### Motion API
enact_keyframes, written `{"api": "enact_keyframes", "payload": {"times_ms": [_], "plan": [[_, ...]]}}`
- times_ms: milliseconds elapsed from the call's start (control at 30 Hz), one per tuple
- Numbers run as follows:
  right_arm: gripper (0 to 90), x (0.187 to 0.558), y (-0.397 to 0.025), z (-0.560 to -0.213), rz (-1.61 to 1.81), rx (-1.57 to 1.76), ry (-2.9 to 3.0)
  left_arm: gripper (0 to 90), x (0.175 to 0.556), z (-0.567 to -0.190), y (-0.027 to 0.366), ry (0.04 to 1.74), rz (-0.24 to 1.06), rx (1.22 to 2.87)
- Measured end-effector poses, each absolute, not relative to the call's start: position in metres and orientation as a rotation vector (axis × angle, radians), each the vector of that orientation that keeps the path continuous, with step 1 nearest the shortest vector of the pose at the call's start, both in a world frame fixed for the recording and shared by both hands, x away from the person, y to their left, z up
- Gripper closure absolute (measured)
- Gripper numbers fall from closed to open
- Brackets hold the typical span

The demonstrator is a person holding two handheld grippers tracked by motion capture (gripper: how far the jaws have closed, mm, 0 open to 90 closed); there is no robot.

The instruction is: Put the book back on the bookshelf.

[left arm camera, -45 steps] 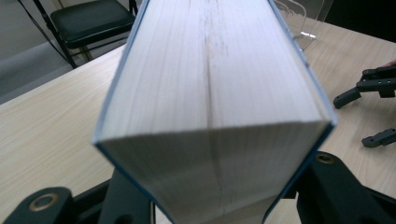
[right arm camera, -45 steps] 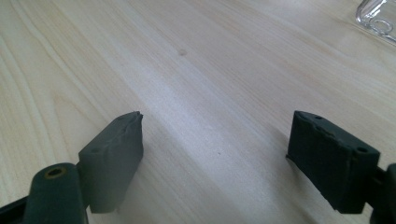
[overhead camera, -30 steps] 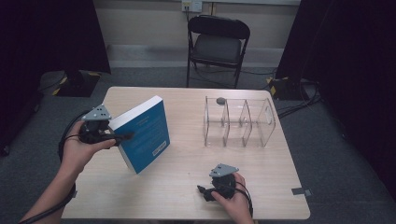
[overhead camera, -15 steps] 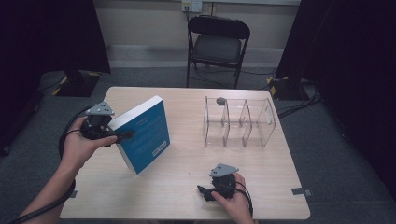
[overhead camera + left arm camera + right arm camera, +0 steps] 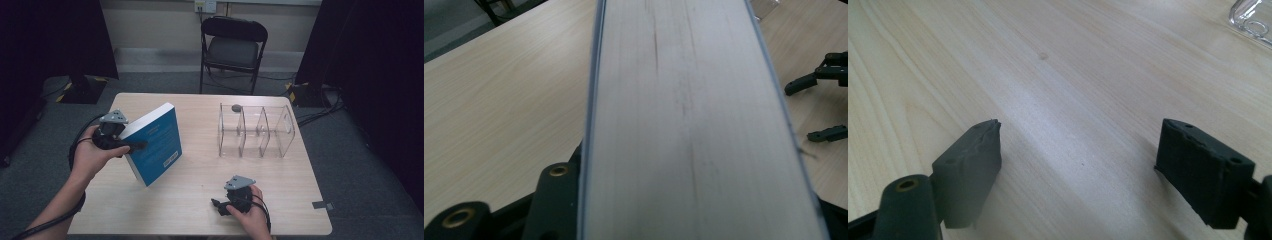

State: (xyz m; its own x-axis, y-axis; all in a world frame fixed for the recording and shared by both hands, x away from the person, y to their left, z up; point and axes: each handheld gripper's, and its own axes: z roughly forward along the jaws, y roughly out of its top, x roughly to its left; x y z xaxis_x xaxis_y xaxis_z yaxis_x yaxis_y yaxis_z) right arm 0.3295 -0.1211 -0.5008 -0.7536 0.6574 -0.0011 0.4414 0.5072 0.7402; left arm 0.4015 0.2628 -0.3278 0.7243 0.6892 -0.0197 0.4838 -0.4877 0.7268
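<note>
The left gripper [image 5: 131, 145] pinches a blue book [image 5: 155, 142], tilted on its near corner left of the clear rack [image 5: 255, 131], ready for slotting, while the right gripper [image 5: 220, 205] rests spread on the table's [image 5: 200, 107] near edge.

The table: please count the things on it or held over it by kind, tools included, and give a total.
Book: 1
Clear rack: 1
Small dark knob on the rack: 1
Tools: 2, the left tool clamping the book, the right tool open near the table front edge
Total: 5
</note>
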Motion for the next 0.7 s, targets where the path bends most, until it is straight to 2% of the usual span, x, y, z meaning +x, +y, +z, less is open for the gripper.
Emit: {"api": "enact_keyframes", "payload": {"times_ms": [167, 700], "plan": [[17.4, 0.330, -0.121, -0.501, 1.093, 0.925, 2.471, 58.3, 0.400, -0.328, 0.261, 0.869, 0.334, 2.185], [16.9, 0.330, -0.121, -0.501, 1.093, 0.924, 2.473, 61.4, 0.391, -0.326, 0.250, 0.844, 0.357, 2.183]]}}
